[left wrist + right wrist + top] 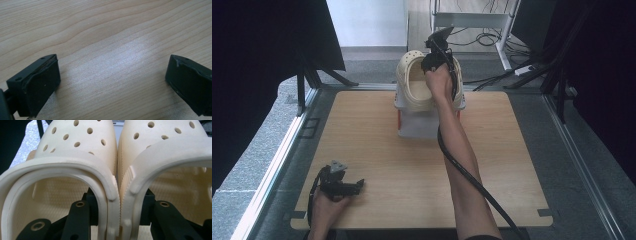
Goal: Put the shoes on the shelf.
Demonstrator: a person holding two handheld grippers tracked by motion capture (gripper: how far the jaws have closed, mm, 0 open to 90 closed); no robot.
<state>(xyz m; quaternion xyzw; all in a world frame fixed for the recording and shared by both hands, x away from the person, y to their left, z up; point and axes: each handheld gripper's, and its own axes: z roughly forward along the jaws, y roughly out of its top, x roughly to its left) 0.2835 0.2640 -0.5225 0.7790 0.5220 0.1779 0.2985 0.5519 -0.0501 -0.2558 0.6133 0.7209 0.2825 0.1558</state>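
Observation:
Two cream foam clogs [414, 82] with holes in their toes are held side by side over a white box [417, 125] at the table's far edge. In the right gripper view one jaw reaches into the left clog [75, 150] and the other into the right clog [170, 150]. My right gripper [120, 205] pinches their touching inner walls together, and in the high view it [432, 67] is up against the clogs. My left gripper [359, 186] rests low at the table's near left. Its jaws stand wide apart over bare wood [112, 82] with nothing between them.
The wooden table [377, 145] stretches between the two hands. The box has a red mark on its left side. Black stands and cables lie on the floor beyond the far edge, and a metal rail runs along each side of the table.

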